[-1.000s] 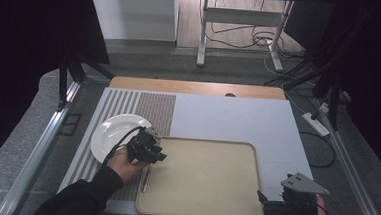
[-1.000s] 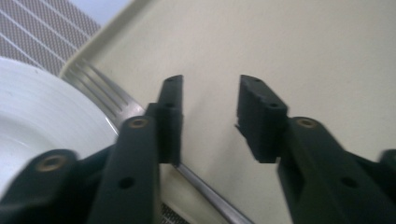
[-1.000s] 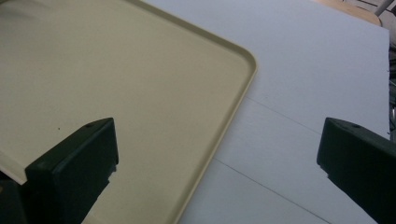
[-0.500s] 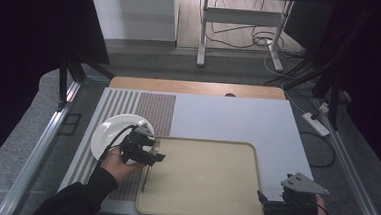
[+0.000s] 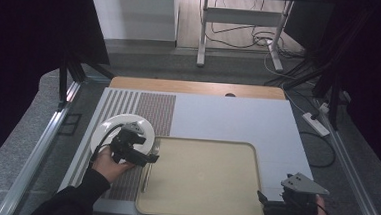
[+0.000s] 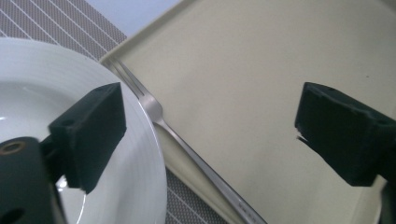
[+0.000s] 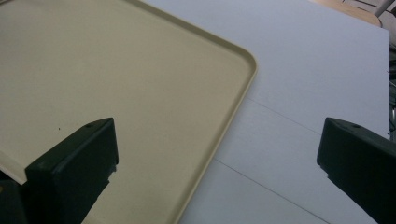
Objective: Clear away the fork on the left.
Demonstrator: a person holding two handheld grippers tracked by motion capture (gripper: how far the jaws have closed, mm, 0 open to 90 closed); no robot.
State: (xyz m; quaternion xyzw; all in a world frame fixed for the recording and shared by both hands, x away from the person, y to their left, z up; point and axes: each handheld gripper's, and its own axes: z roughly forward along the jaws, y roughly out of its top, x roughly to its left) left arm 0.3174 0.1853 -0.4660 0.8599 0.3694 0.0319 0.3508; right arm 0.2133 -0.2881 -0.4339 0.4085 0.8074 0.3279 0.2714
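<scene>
high view: dim, dark at both sides, brightest on the floor beyond the table (image 5: 238, 115); whole frame soft and grainy. my left gripper (image 6: 210, 130) view: even cool light, glare on the plate (image 6: 70, 79), jaws blurred up close, fork (image 6: 159, 116) fairly sharp. my right gripper (image 7: 219, 168) view: flat light, faint shadow along the tray (image 7: 140, 84) rim, near jaws out of focus.

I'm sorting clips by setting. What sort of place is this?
Probably a lab or recording workspace, not a home: a table in a metal frame, loose cables and a power strip on the floor, and a staged plate, fork and tray.
</scene>
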